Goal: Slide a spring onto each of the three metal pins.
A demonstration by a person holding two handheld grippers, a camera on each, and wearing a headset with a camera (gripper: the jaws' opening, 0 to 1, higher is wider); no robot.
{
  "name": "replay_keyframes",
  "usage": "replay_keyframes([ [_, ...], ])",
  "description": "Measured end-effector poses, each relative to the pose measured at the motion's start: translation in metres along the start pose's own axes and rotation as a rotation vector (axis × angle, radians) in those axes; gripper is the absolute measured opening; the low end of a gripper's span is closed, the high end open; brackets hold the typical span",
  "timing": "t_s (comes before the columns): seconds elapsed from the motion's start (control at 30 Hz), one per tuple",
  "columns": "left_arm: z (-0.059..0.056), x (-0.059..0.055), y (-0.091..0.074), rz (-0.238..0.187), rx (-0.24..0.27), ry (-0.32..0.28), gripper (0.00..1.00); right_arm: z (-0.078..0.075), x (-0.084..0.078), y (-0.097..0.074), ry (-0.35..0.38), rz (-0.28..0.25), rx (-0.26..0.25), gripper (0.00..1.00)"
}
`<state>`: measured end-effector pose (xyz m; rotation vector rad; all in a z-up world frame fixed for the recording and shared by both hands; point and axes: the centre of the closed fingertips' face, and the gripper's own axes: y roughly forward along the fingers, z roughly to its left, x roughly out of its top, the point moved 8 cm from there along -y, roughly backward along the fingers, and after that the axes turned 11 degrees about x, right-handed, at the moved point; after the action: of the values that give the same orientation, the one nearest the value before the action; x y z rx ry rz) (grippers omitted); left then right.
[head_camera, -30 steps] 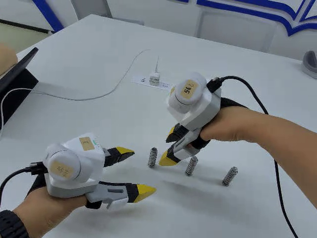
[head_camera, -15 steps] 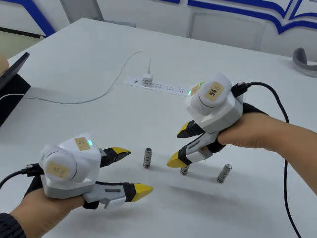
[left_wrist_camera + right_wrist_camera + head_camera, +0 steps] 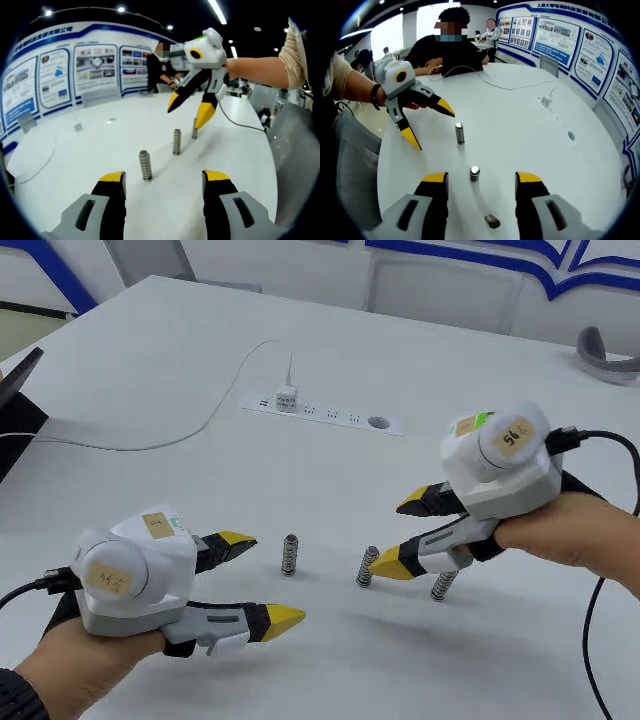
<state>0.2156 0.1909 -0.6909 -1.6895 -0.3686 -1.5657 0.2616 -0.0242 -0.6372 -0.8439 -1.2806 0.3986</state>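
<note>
Left hand-held gripper (image 3: 268, 578) sat nearest us, jaws wide, empty. Past it, left spring (image 3: 290, 554), middle spring (image 3: 368, 566) and right spring (image 3: 441, 585) stood on the tabletop (image 3: 200, 370). Right hand-held gripper (image 3: 392, 540) hung by the middle one, spread, empty. We judged all pins loaded; next, check seating.

Three small grey metal coil springs stand in a row on the white table (image 3: 200, 390), each one apart from the others. The left spring (image 3: 290, 553) stands upright. The middle spring (image 3: 368, 566) leans a little to the right at its top. The right spring (image 3: 442, 586), slightly nearer, leans the same way. In the right gripper view the middle spring shows a round metal top.
</note>
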Motion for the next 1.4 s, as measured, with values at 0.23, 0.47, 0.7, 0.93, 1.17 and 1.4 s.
replay_keyframes([
  [0.23,0.000,0.000,0.001,0.000,-0.001,0.000,0.63,0.000,-0.023,-0.017,0.055,-0.055,-0.058,0.59],
  [0.47,0.000,0.000,0.001,0.002,0.000,-0.001,0.64,0.006,-0.043,-0.030,0.102,-0.155,-0.114,0.63],
  [0.7,0.000,0.000,0.001,0.001,0.005,-0.005,0.64,0.016,-0.066,-0.037,0.124,-0.218,-0.167,0.67],
  [0.93,-0.002,-0.002,0.002,0.002,0.004,-0.010,0.65,0.030,-0.078,-0.036,0.143,-0.282,-0.184,0.69],
  [1.17,-0.002,-0.004,0.001,0.000,0.010,-0.015,0.66,0.035,-0.081,-0.034,0.166,-0.336,-0.216,0.71],
  [1.4,-0.003,-0.005,-0.001,0.004,0.011,-0.013,0.67,0.037,-0.083,-0.032,0.168,-0.358,-0.252,0.73],
])
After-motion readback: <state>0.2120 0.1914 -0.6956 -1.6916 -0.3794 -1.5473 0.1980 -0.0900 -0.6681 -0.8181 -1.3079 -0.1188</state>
